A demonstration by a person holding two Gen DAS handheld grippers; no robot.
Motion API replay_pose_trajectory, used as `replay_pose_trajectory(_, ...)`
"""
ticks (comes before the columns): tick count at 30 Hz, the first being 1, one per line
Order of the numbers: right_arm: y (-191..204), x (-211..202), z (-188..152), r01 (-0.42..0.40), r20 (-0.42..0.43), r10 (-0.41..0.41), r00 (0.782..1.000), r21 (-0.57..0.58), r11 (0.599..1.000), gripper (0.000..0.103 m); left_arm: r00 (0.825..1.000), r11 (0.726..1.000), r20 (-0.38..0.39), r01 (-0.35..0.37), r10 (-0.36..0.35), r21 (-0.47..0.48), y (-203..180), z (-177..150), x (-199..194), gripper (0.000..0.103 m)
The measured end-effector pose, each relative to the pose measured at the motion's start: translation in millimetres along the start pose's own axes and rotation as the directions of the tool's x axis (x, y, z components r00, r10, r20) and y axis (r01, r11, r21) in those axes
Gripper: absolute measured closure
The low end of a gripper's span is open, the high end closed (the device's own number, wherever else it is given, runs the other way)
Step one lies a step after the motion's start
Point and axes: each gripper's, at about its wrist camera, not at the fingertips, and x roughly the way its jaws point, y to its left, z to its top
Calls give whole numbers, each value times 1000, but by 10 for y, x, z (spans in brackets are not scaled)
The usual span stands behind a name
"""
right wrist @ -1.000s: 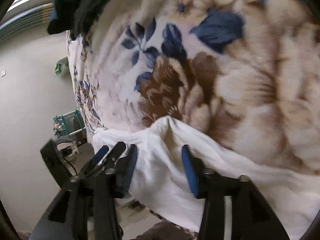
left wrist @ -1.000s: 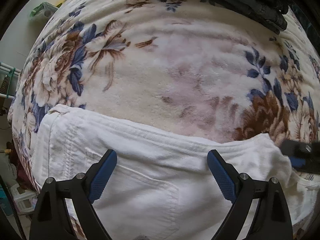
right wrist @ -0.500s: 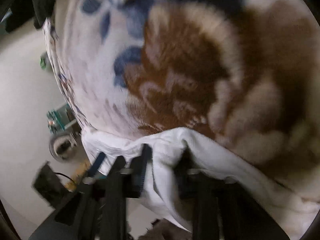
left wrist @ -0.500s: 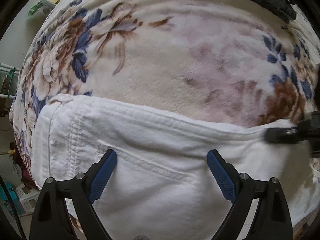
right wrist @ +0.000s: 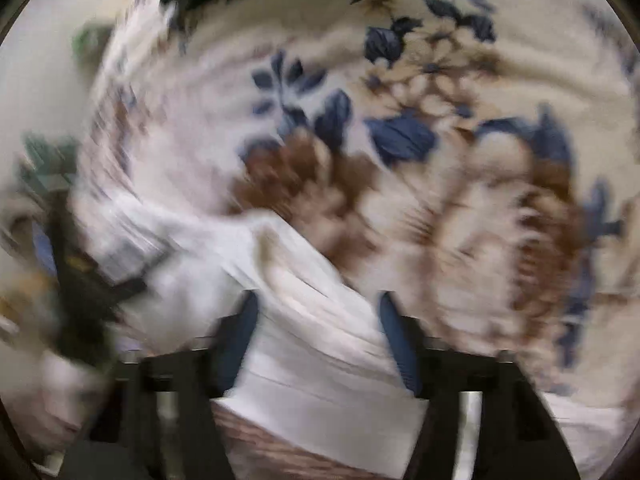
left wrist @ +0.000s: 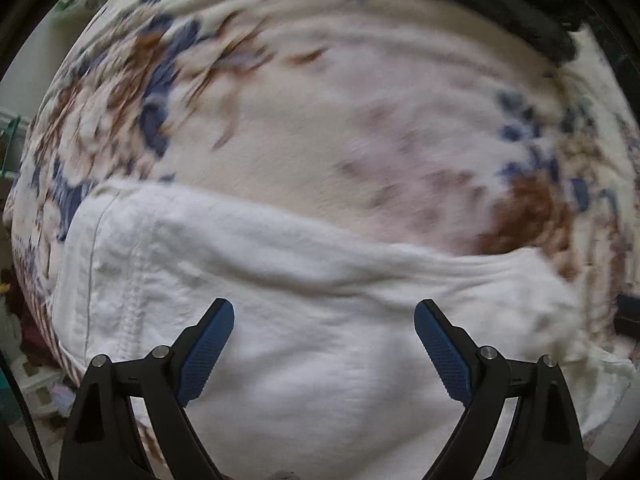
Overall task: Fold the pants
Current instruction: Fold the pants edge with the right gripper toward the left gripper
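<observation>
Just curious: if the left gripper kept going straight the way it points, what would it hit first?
Most likely the white pants: the open left gripper points down at them, with nothing between. How far off they lie is unclear.

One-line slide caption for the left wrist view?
Open left tool hovers above white pants lying on a floral blanket.

A bed carries everything, covered by a cream floral blanket (left wrist: 320,128) with blue leaves and brown blooms. White pants (left wrist: 304,304) lie flat on the blanket along the bed's near edge. A dark garment (left wrist: 520,12) lies at the far edge.
</observation>
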Motion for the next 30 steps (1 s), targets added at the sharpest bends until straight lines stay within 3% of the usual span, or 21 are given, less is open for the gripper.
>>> replay_pose_trajectory(4,-221,176,-381,157,-80,-161,984,-62,986,35,999,993,12,47,-48,107,-485,110,15,10)
replay_pose_trajectory(6,-313,294,-500,196,-113,-205,972,-89,977,36,999,981,29,23,-29,192,-782,145,109,10)
replay_pose_trajectory(8,-359,401,-614,195,-109,-213,971,-154,969,52,999,968,45,-10,-2,250,-986,168,205,10)
replay_pose_trajectory(9,-391,422,-651,186,-110,-206,972,-166,968,83,999,963,50,-19,6,267,-1074,192,241,10)
replay_pose_trajectory(10,-453,464,-680,180,-111,-197,974,-145,973,99,998,960,56,-29,13,280,-1130,207,273,10)
replay_pose_trajectory(14,-829,277,-705,89,-25,-87,996,55,995,100,995,954,81,-75,54,291,-1188,323,365,10)
replay_pose_trajectory(18,-1181,145,-776,11,41,-20,999,203,979,101,998,967,45,-62,53,247,-1066,408,492,10)
replay_pose_trajectory(22,-1594,172,-901,-72,77,48,996,361,930,101,997,967,49,-75,65,245,-1097,477,554,10)
replay_pose_trajectory(24,-1823,241,-959,-148,98,116,988,462,875,101,997,968,44,-77,68,240,-1118,477,529,10)
replay_pose_trajectory(27,-1972,286,-1024,-198,106,167,980,505,840,101,997,973,55,-71,60,218,-1061,441,441,10)
replay_pose_trajectory(29,-2006,169,-1103,-252,156,200,967,490,835,93,995,978,94,-51,32,202,-1074,367,181,10)
replay_pose_trajectory(30,-2054,72,-1198,-270,189,202,961,484,832,81,994,979,108,-40,18,202,-1066,337,96,10)
